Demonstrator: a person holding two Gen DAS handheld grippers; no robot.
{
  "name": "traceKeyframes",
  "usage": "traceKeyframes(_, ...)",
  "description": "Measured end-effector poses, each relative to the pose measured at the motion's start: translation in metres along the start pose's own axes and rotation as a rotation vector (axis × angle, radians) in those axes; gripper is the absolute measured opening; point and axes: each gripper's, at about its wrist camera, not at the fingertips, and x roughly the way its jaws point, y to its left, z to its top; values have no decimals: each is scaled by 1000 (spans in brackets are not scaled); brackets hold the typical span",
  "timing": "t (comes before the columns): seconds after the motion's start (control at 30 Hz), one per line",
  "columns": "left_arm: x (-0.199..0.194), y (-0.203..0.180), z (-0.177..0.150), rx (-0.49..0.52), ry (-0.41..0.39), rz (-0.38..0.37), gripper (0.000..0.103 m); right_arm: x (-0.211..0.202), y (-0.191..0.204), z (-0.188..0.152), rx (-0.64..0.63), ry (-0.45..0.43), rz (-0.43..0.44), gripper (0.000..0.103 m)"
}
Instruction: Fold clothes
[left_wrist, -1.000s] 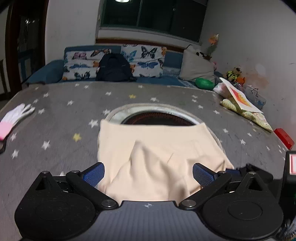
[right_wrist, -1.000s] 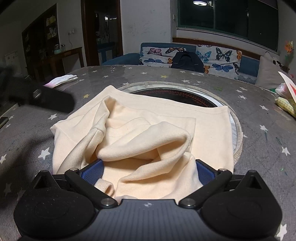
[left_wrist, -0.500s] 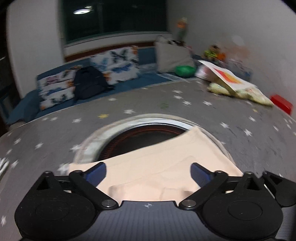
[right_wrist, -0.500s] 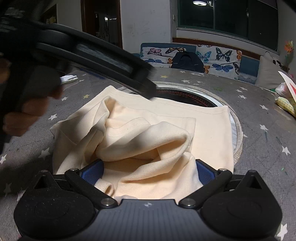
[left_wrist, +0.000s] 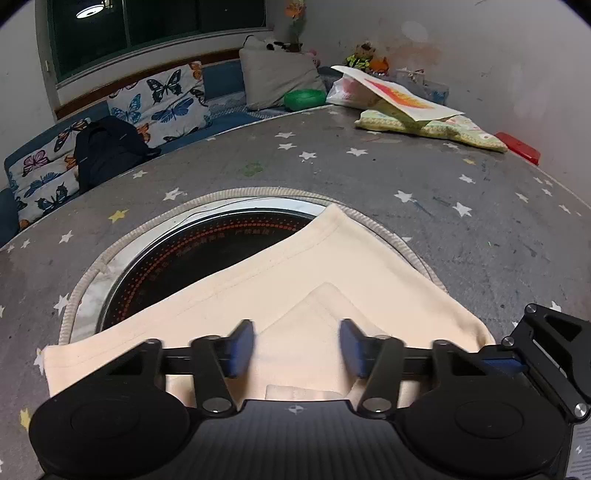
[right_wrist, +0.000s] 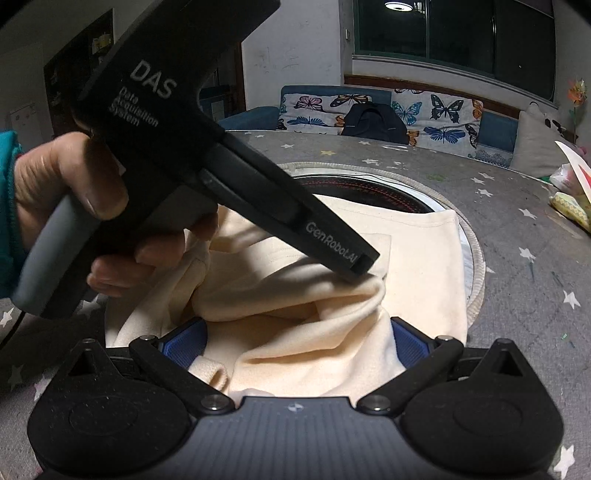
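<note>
A cream-coloured garment (left_wrist: 332, 291) lies on the grey star-patterned table, partly over the round inset cooktop (left_wrist: 207, 251). My left gripper (left_wrist: 297, 347) hovers over the garment's flat part, its blue pads half closed with a gap and nothing between them. In the right wrist view the garment (right_wrist: 295, 314) is bunched in folds, and the left gripper's black body (right_wrist: 229, 177), held by a hand, reaches down onto the top fold. My right gripper (right_wrist: 297, 343) is open wide with bunched cloth lying between its pads.
A pillow-like cloth with a paper sheet (left_wrist: 424, 114) and a red box (left_wrist: 517, 147) sit at the table's far right. A sofa with butterfly cushions and a dark backpack (left_wrist: 107, 151) stands behind the table. The cooktop rim (right_wrist: 472, 258) curves beside the garment.
The left gripper swung right and over the garment, and its pads have closed partway. The right gripper has stayed still and open.
</note>
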Motion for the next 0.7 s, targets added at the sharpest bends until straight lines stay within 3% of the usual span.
traceKeyframes(0.07, -1, 1, 0, 3, -2, 34, 18, 0, 0, 0, 0, 0, 0, 103)
traceKeyframes(0.17, -4, 3, -2, 3, 0, 77, 6, 0, 0, 0, 0, 0, 0, 103)
traceKeyframes(0.7, -64, 27, -28, -172, -130, 211, 2, -1, -1, 1, 1, 0, 1, 103)
